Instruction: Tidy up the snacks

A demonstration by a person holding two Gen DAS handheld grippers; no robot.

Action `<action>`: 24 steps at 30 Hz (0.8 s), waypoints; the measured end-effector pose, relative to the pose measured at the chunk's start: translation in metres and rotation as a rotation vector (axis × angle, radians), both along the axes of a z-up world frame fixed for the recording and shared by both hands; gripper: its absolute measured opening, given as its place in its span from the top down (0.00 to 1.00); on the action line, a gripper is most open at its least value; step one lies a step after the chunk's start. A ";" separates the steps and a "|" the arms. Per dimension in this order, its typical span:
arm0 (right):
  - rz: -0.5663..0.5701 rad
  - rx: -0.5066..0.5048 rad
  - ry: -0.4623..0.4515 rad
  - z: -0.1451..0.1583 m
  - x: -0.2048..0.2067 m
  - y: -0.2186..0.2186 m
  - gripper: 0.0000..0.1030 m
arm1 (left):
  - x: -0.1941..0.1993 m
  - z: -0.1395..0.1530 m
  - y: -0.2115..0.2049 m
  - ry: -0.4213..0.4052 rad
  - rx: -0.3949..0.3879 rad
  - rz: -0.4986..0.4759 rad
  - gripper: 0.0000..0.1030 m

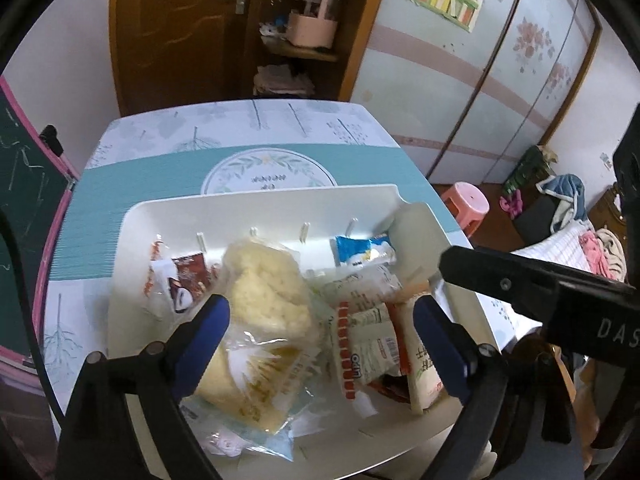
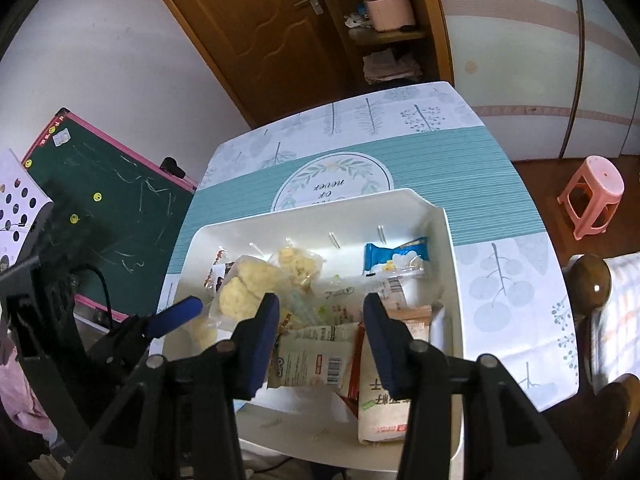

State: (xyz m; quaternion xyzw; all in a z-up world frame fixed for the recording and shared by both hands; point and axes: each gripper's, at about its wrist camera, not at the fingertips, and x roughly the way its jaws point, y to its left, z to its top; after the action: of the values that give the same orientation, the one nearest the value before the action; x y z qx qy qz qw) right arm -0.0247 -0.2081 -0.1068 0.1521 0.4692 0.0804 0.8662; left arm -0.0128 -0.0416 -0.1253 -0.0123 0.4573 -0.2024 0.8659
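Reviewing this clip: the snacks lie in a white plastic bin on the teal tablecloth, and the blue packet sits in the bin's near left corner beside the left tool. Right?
Not quite. The blue snack packet lies at the far right of the white plastic bin, away from the left tool. Both wrist views show it. The rest holds: the snacks are in the bin, on the teal tablecloth.

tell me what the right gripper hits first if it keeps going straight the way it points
Probably the white barcode snack packet lying between its open fingers, in the white tray. Depth is unclear, so the right gripper may already be nearly on it.
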 end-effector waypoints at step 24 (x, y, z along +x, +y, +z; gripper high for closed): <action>0.035 -0.102 -0.188 0.060 -0.051 0.032 0.49 | -0.037 0.071 0.050 -0.073 0.108 0.214 0.10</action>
State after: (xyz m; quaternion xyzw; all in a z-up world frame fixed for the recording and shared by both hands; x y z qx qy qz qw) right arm -0.0760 -0.1759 -0.0464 0.0914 0.3921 0.0852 0.9114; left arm -0.0495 0.0082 -0.0542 -0.0070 0.4316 -0.0843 0.8981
